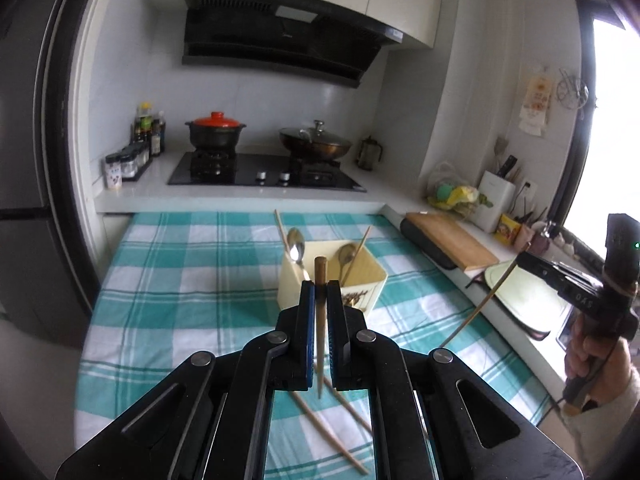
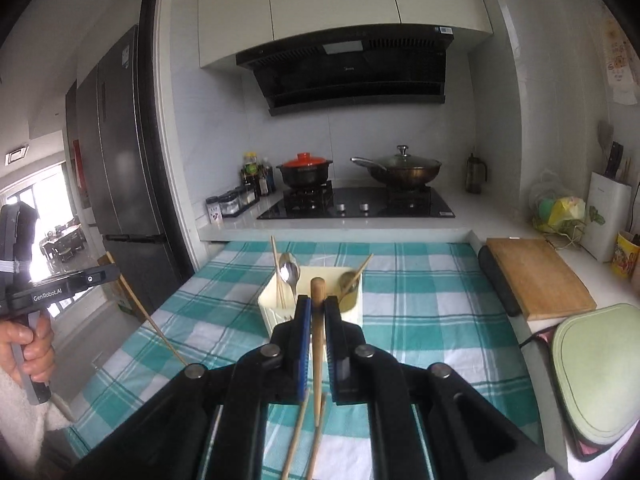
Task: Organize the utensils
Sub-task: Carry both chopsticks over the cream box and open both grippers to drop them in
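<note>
A cream square utensil holder [image 1: 362,280] [image 2: 352,312] stands on the teal checked cloth [image 1: 180,280] [image 2: 420,320]. It holds two metal spoons [image 1: 297,249] [image 2: 289,271] and two chopsticks [image 1: 281,232]. My left gripper [image 1: 320,286] is shut on a wooden chopstick [image 1: 320,320], held above the cloth in front of the holder. My right gripper [image 2: 317,302] is shut on another wooden chopstick [image 2: 317,344], also in front of the holder. Two loose chopsticks [image 1: 332,432] [image 2: 298,436] lie on the cloth below the grippers. Each gripper shows in the other's view [image 1: 524,258] [image 2: 114,270].
Behind the cloth is a counter with a gas hob [image 1: 264,174], a red-lidded pot [image 1: 216,130] and a lidded wok [image 1: 316,142]. A wooden cutting board [image 2: 536,276] and a pale green board [image 2: 600,372] lie on the right counter. A fridge [image 2: 120,160] stands at left.
</note>
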A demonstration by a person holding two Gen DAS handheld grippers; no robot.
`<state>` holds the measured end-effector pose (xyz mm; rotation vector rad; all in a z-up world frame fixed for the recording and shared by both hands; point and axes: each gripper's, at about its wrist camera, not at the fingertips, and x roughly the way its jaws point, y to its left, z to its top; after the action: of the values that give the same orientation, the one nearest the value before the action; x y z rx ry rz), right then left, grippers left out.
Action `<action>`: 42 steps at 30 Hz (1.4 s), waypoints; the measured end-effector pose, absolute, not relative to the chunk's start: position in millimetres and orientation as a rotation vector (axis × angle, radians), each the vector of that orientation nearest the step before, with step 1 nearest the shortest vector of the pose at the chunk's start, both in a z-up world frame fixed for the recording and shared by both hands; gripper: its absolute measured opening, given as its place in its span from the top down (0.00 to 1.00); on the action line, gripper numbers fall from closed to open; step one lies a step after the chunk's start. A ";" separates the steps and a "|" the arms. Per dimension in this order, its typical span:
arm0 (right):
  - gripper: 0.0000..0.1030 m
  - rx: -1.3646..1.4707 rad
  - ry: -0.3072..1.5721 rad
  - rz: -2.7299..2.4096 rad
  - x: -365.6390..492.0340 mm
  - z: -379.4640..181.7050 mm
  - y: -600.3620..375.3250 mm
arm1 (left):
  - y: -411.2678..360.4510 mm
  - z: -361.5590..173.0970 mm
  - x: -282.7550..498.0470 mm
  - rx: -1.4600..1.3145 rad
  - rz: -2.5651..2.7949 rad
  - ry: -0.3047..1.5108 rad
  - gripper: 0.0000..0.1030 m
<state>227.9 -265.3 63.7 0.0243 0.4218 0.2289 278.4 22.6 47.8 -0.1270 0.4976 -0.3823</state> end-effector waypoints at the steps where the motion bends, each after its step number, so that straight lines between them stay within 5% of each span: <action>1: 0.93 0.023 0.415 0.231 232.0 69.0 -263.8 | 20.2 55.5 280.8 -0.122 -0.384 0.483 0.97; 13: 0.93 -0.005 0.283 0.221 297.4 133.2 -242.8 | -17.6 122.1 335.0 -0.069 -0.364 0.316 0.97; 22: 0.93 -0.003 0.265 0.224 362.5 106.3 -228.6 | -44.8 92.7 408.6 -0.111 -0.322 0.380 0.97; 35: 0.92 0.048 0.716 0.285 474.3 5.3 -215.0 | -79.2 -2.0 503.0 -0.144 -0.331 0.736 0.96; 37: 0.87 0.042 0.733 0.260 479.6 0.6 -214.7 | -76.6 -5.3 506.8 -0.177 -0.320 0.759 0.90; 39: 0.70 0.060 0.703 0.254 474.4 4.5 -218.8 | -67.7 -2.4 502.1 -0.222 -0.325 0.748 0.49; 42: 0.61 0.081 0.630 0.249 454.5 21.9 -227.4 | -51.1 10.8 481.5 -0.229 -0.307 0.696 0.34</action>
<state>454.5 -227.4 21.9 0.0807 0.6297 0.2491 481.5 -51.1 10.8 -0.2289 0.6962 -0.3066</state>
